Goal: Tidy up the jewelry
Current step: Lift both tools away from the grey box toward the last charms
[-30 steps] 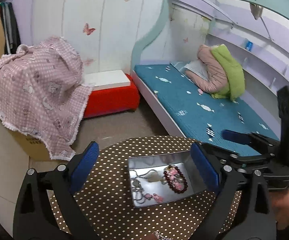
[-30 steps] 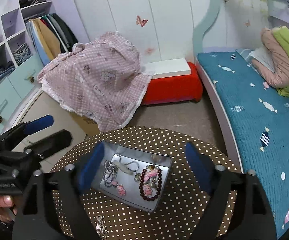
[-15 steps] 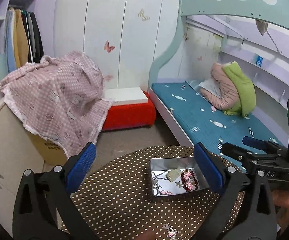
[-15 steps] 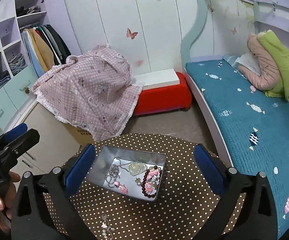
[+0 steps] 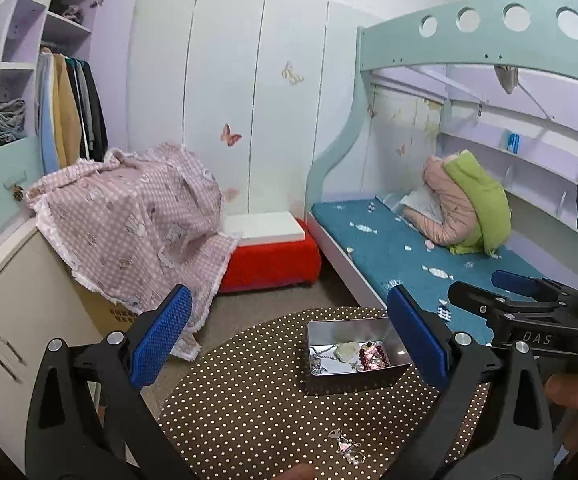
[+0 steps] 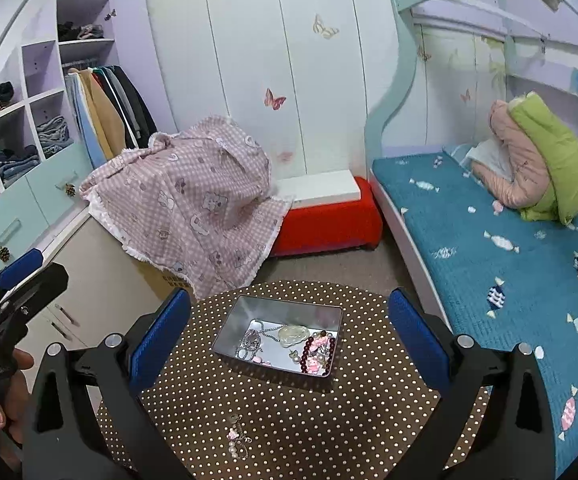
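Note:
A silver metal tin (image 5: 347, 325) (image 6: 229, 328) stands on the round brown polka-dot table (image 5: 249, 392) (image 6: 329, 420). It holds silver chains (image 6: 251, 342), a pale jade pendant (image 6: 291, 335) and a dark red bead bracelet with pink charms (image 6: 317, 354). A small pink-and-pearl charm piece (image 5: 345, 446) (image 6: 236, 440) lies loose on the table, nearer to me than the tin. My left gripper (image 5: 289, 344) is open and empty, held above the table. My right gripper (image 6: 289, 340) is open and empty too, above the tin's near side. Each gripper also shows in the other's view: the right one (image 5: 529, 292) and the left one (image 6: 21, 276).
A bunk bed with a blue mattress (image 6: 489, 240) runs along the right. A red bench (image 6: 329, 224) stands behind the table. A pink checked cloth (image 6: 193, 200) covers a box and cabinet on the left. A wardrobe with shelves (image 6: 49, 120) stands at far left.
Both grippers have pulled up and back from the tin, so the tin looks smaller and more of the room shows. The loose charm piece has come into fuller view.

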Demonstrator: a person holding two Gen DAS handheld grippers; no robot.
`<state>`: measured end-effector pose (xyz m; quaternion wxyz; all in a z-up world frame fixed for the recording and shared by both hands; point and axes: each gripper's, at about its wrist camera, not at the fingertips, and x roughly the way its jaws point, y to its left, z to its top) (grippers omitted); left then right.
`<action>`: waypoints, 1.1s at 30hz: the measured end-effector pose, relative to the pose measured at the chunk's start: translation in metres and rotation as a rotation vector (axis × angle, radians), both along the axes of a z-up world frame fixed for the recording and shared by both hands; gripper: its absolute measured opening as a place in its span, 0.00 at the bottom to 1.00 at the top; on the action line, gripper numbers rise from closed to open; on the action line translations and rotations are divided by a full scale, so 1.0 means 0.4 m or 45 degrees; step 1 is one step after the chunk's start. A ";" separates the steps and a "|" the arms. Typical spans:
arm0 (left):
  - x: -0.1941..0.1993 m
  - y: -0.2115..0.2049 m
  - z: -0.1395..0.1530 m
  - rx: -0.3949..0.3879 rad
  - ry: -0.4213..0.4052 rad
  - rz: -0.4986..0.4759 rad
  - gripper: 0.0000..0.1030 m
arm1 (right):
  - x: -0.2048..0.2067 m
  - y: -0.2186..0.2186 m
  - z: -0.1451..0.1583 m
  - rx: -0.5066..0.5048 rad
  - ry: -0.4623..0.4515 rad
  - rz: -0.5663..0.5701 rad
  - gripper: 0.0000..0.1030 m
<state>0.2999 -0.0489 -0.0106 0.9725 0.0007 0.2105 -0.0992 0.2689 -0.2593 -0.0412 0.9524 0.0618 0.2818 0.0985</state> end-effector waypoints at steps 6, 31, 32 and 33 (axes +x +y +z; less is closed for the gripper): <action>-0.070 0.031 0.010 -0.021 -0.047 0.028 0.95 | -0.063 0.008 0.021 -0.032 -0.059 -0.027 0.93; -0.211 0.132 -0.203 -0.047 0.112 0.144 0.95 | -0.202 0.122 -0.211 -0.156 0.136 0.077 0.93; -0.207 0.134 -0.214 -0.047 0.128 0.145 0.95 | -0.196 0.129 -0.237 -0.153 0.168 0.097 0.92; -0.205 0.136 -0.226 -0.046 0.143 0.146 0.95 | -0.188 0.139 -0.270 -0.158 0.208 0.124 0.91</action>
